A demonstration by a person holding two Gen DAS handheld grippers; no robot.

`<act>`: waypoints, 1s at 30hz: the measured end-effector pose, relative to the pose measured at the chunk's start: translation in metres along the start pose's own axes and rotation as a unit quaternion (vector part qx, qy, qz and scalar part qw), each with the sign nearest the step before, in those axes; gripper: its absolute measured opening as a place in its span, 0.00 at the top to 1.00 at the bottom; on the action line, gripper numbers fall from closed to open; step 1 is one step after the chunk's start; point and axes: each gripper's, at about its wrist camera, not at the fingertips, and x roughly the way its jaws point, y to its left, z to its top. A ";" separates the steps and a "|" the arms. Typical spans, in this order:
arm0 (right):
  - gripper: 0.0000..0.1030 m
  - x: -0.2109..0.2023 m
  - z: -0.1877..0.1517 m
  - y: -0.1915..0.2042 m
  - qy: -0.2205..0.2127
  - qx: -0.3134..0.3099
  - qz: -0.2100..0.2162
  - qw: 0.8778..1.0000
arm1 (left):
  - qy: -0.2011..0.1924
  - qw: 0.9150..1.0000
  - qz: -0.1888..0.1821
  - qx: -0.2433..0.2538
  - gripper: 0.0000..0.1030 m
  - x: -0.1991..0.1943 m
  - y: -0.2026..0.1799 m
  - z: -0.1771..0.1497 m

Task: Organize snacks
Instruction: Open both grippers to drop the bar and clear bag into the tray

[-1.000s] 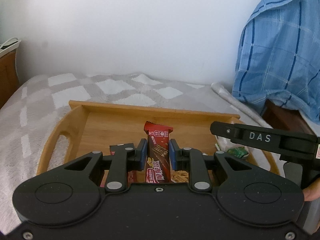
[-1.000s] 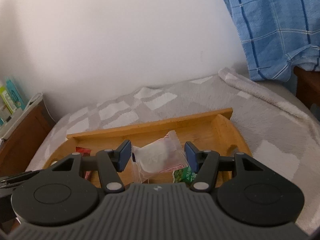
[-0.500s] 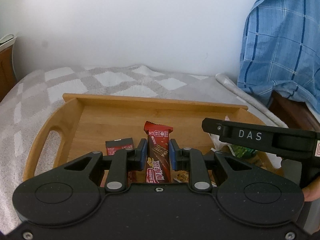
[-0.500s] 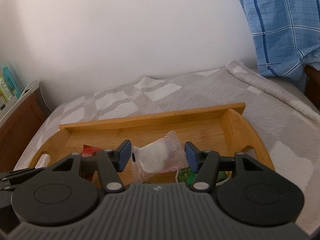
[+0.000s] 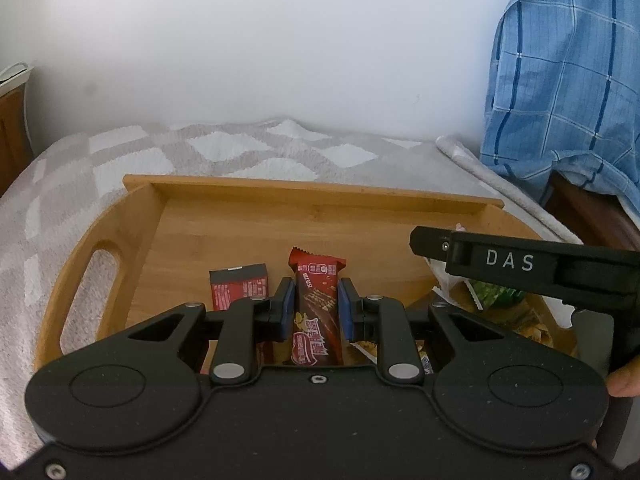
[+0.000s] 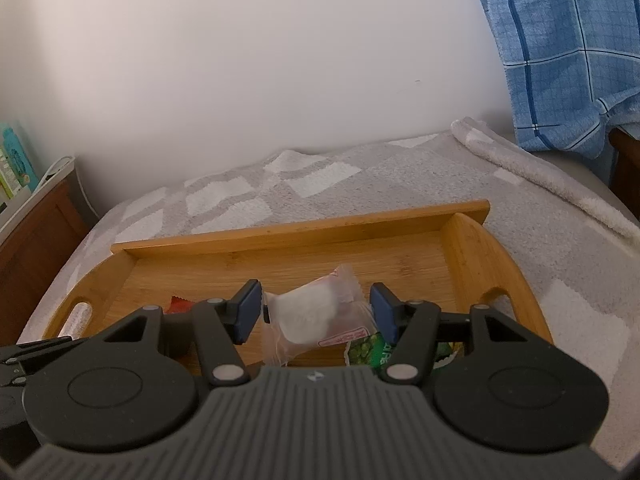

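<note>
Gleaming red-brown chocolate bar wrapper (image 5: 317,307)

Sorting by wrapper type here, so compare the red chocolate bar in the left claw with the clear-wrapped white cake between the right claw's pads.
The red chocolate bar is long, flat and opaque; the white cake is squat, puffy and see-through. The left claw pinches the bar tightly; the right claw stands much wider around the cake. Both are over the wooden tray.
</note>
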 end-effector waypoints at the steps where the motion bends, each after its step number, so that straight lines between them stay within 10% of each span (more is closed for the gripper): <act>1: 0.39 0.000 0.000 -0.001 0.000 0.000 0.000 1.000 | -0.001 1.000 0.000 0.001 0.79 0.000 0.000 -0.001; 21: 0.41 -0.003 -0.001 0.001 0.000 -0.002 0.006 1.000 | -0.005 1.000 0.007 0.008 0.78 -0.008 -0.002 0.004; 30: 0.25 -0.025 0.004 0.006 -0.019 -0.017 0.007 1.000 | -0.020 1.000 0.022 0.010 0.59 -0.034 0.001 0.009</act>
